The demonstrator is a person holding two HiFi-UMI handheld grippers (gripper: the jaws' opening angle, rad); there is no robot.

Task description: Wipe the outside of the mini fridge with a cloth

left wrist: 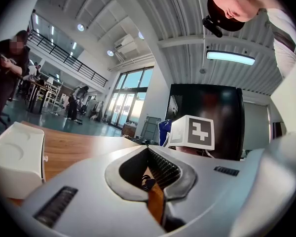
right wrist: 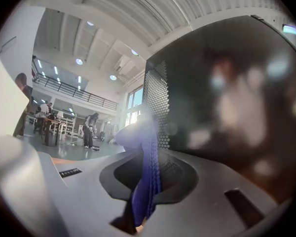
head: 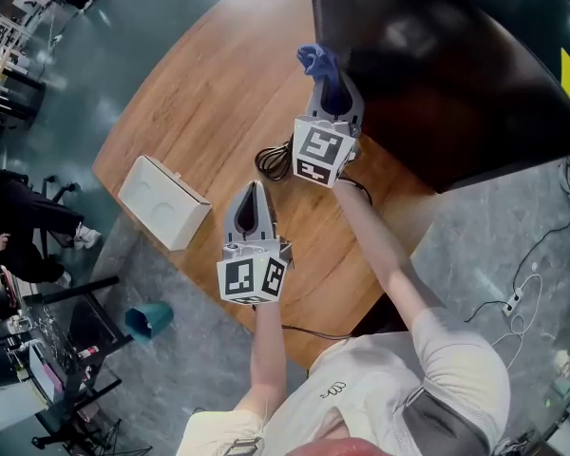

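Note:
The black mini fridge [head: 437, 65] stands on the right part of the round wooden table [head: 199, 93]. My right gripper [head: 331, 91] is shut on a blue cloth [head: 318, 62], which bunches at the fridge's left side near its lower corner. In the right gripper view the cloth [right wrist: 147, 177] hangs pinched between the jaws, right beside the fridge's perforated side panel [right wrist: 160, 107]. My left gripper [head: 252, 198] hovers over the table's near edge, shut and holding nothing. The left gripper view shows the fridge [left wrist: 222, 112] ahead, behind the right gripper's marker cube [left wrist: 193, 132].
A white box [head: 161, 200] lies on the table's left edge and appears as the white box [left wrist: 15, 164] at the left gripper view's left. A black cable [head: 274, 160] coils on the table between the grippers. A teal bin [head: 149, 319] stands on the floor. People sit at the left.

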